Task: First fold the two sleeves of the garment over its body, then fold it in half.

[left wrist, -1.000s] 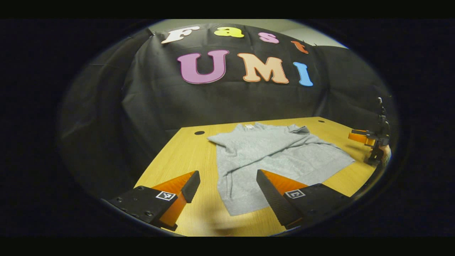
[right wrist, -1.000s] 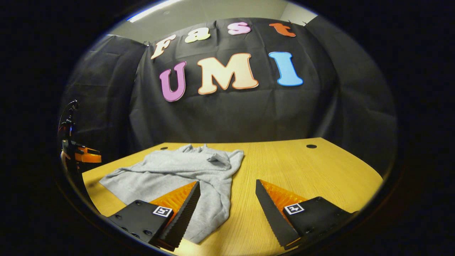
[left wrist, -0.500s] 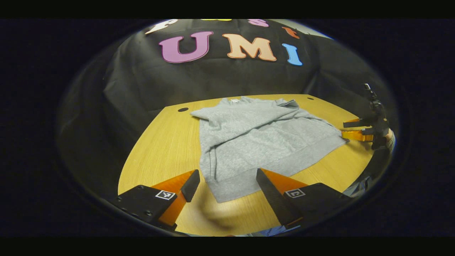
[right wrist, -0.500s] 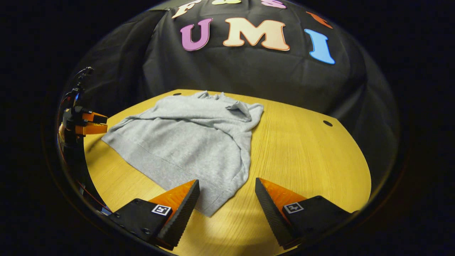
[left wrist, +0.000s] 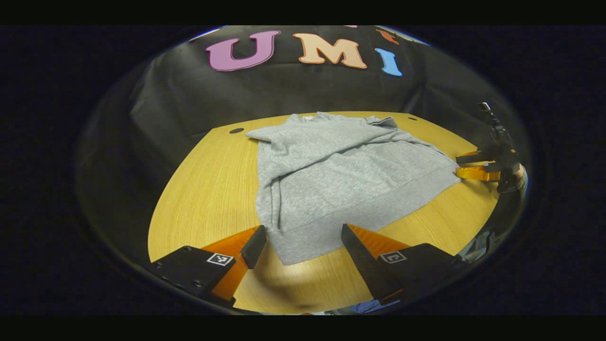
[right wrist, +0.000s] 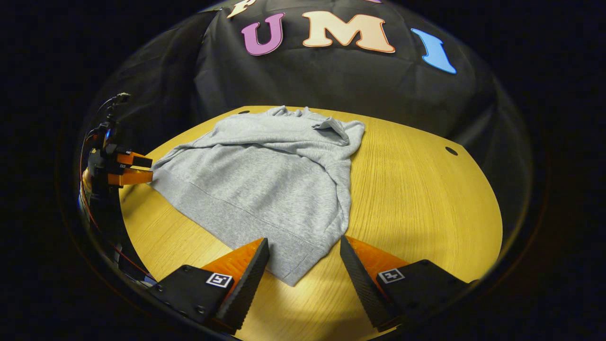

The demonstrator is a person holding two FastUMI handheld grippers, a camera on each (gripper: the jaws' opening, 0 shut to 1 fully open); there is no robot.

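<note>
1. Garment [left wrist: 350,175]: a grey sweatshirt lies flat on the wooden table [left wrist: 208,189], both sleeves folded across its body, its ribbed hem toward the near table edge and its collar toward the black cloth wall.
2. Left of the garment in the left gripper view, bare wood runs to a small dark hole [left wrist: 236,130] near the far table edge.
3. Left gripper [left wrist: 303,241] hangs just over the garment's near hem corner, jaws released and wide apart, the corner lying between the two fingers; neither finger visibly presses the cloth.
4. In the right gripper view the same gripper [right wrist: 142,169] appears just beside the garment's left hem corner, fingers parted.
5. Right gripper [right wrist: 304,258] sits at the garment's other hem corner, jaws spread, the corner between them, not clamped.
6. Seen from the left gripper view, that gripper [left wrist: 466,165] is at the garment's right hem corner, fingers apart.
7. Right of the garment, bare tabletop shows another small hole [right wrist: 451,151].
</note>
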